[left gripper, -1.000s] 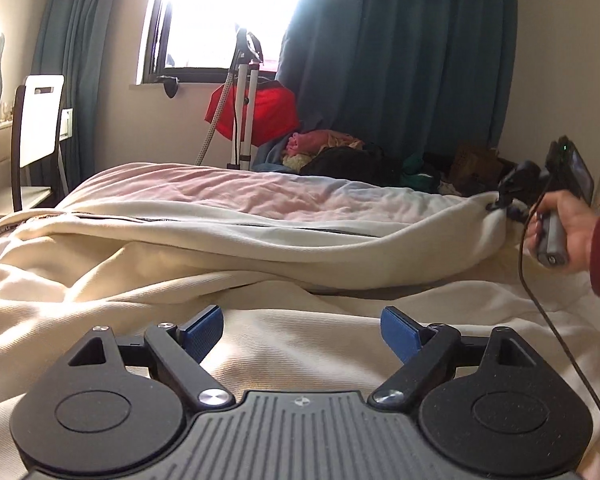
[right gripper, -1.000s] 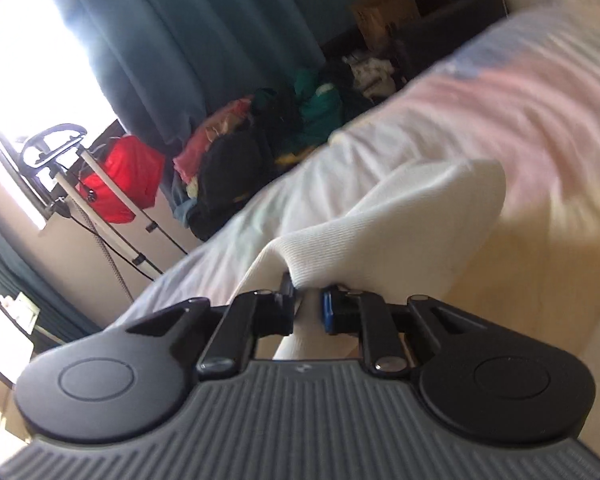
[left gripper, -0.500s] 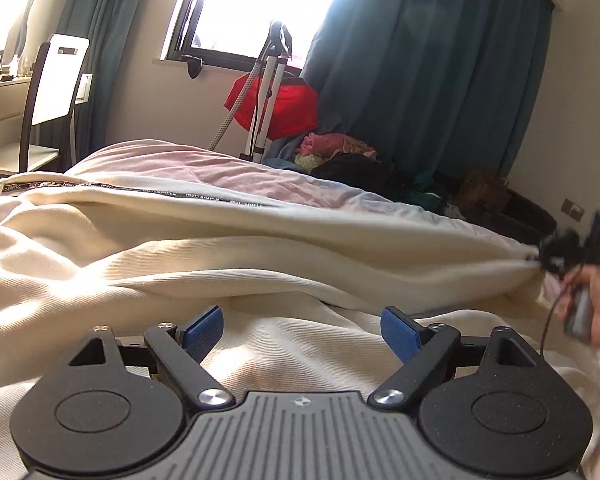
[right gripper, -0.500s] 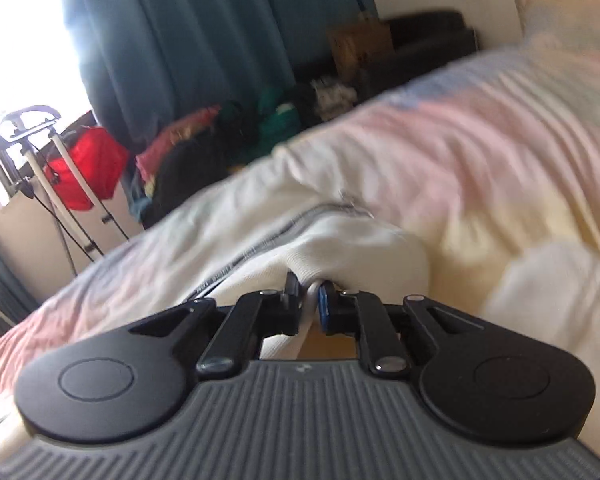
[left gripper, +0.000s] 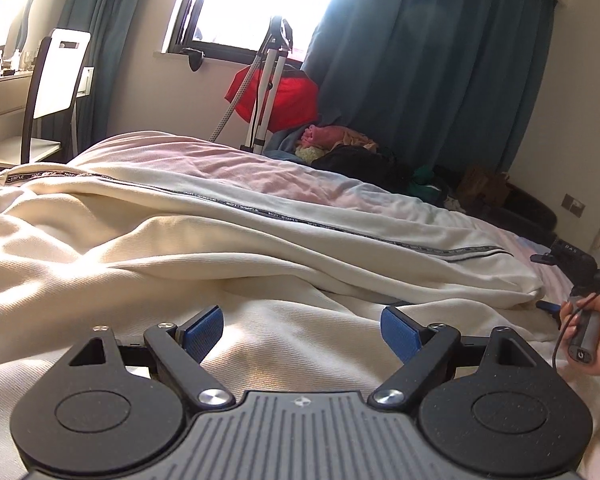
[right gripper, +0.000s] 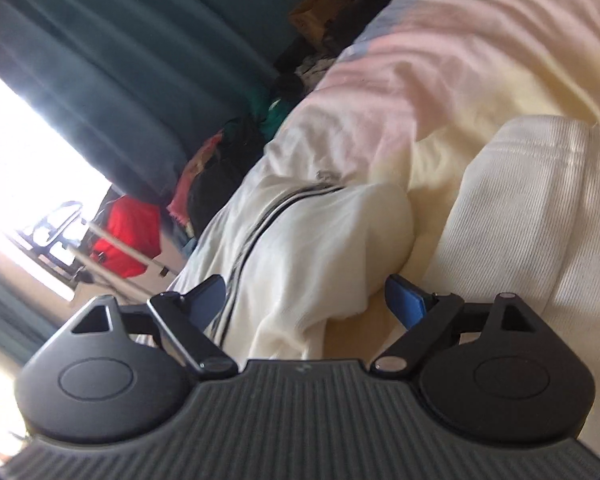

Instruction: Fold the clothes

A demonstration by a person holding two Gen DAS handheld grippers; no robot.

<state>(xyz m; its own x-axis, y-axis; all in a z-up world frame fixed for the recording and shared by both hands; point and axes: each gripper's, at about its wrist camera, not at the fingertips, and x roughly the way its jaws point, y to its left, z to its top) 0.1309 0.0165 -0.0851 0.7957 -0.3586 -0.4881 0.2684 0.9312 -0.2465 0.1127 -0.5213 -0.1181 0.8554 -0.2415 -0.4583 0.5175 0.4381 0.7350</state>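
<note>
Cream track trousers (left gripper: 260, 236) with a dark lettered side stripe lie stretched across the bed, one leg laid over the other. My left gripper (left gripper: 302, 330) is open and empty, low over the near cream cloth. My right gripper (right gripper: 306, 298) is open, its jaws standing either side of the leg's cuff end (right gripper: 332, 240) without holding it. In the left wrist view the right gripper (left gripper: 580, 276) shows at the far right, just past the leg end, held in a hand.
The bed (left gripper: 300, 184) has a pale pink and blue cover. Beyond it are a clothes pile (left gripper: 352, 152), a red bag on a stand (left gripper: 276, 96), teal curtains (left gripper: 420, 60) and a window. A chair (left gripper: 56, 92) and desk stand at left.
My right gripper pulled the trouser leg out to the right, laid it down and opened, letting go of the cuff. The left gripper stayed open and shifted slightly.
</note>
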